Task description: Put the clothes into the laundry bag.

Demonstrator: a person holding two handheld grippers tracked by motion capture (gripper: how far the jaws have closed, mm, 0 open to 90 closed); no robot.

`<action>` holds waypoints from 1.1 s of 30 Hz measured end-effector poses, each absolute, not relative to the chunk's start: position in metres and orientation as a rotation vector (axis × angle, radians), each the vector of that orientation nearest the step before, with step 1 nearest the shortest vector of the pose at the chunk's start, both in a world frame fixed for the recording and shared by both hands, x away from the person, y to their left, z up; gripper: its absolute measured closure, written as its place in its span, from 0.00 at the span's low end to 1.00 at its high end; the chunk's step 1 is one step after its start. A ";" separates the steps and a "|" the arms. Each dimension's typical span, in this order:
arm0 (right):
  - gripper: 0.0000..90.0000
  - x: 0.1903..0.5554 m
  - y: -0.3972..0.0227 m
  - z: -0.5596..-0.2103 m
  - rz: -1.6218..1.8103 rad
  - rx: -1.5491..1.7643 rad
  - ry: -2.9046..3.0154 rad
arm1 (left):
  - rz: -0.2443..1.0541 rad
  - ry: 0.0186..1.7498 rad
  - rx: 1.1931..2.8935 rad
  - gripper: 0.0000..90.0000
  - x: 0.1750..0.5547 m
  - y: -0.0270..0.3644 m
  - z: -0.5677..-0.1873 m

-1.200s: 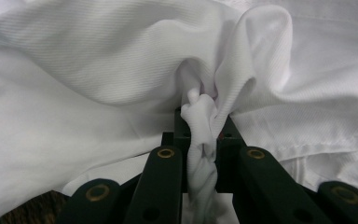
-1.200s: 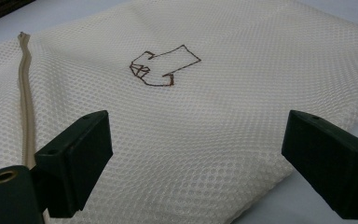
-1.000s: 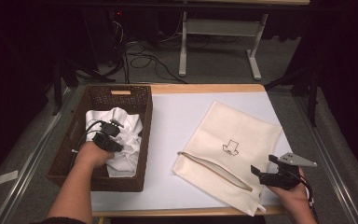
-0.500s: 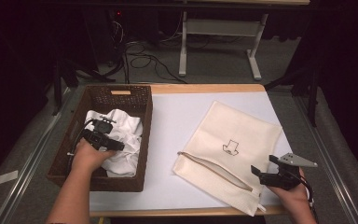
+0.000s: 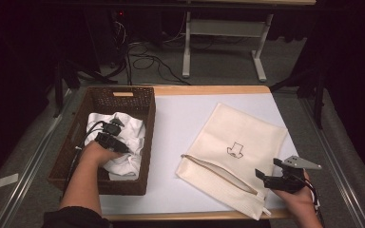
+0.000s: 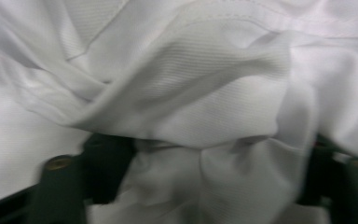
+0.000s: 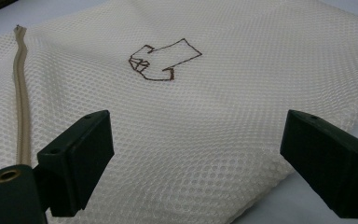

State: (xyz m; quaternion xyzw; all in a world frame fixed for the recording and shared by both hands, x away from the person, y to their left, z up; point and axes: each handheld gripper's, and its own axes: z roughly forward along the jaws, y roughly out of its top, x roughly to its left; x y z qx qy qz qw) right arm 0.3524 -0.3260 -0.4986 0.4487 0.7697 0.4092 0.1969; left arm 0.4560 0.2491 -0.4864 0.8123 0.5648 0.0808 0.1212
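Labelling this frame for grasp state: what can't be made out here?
- Left tool pads: in the left gripper view, folds of the white cloth bulge between the jaws and cover the pads; contact unclear.
- Basket floor: high view, covered by the cloth.
- Mesh bag contents: hidden by the bag's own fabric.
- Zipper pull: cut off behind the right tool's near jaw.

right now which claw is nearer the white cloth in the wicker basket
Left. The left claw is down in the brown wicker basket, its jaws either side of a fold of the crumpled white cloth. The right claw sits across the table, over the cream mesh zip bag.
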 end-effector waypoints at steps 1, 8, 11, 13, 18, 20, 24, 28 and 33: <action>0.11 0.352 -0.326 -0.498 1.147 1.261 2.154 | 0.247 1.628 2.382 0.47 0.455 0.248 -0.485; 0.12 0.352 -0.326 -0.498 1.147 1.256 2.154 | 0.262 1.542 2.421 0.90 0.448 0.243 -0.476; 0.12 0.351 -0.327 -0.497 1.151 1.254 2.146 | 0.294 1.524 2.417 0.93 0.443 0.242 -0.470; 0.12 0.351 -0.327 -0.496 1.154 1.262 2.142 | 0.335 1.496 2.388 0.93 0.436 0.242 -0.461; 0.12 0.349 -0.326 -0.495 1.159 1.256 2.140 | 0.523 1.459 2.171 0.93 0.410 0.250 -0.436; 0.12 0.349 -0.325 -0.495 1.160 1.249 2.141 | 0.595 1.410 2.098 0.93 0.401 0.253 -0.434; 0.13 0.348 -0.325 -0.494 1.168 1.236 2.132 | 0.753 1.287 1.957 0.93 0.384 0.256 -0.428; 0.13 0.348 -0.325 -0.496 1.174 1.256 2.129 | 0.818 1.245 1.908 0.93 0.377 0.255 -0.426; 0.14 0.347 -0.325 -0.496 1.178 1.250 2.125 | 0.814 1.257 1.836 0.93 0.373 0.261 -0.424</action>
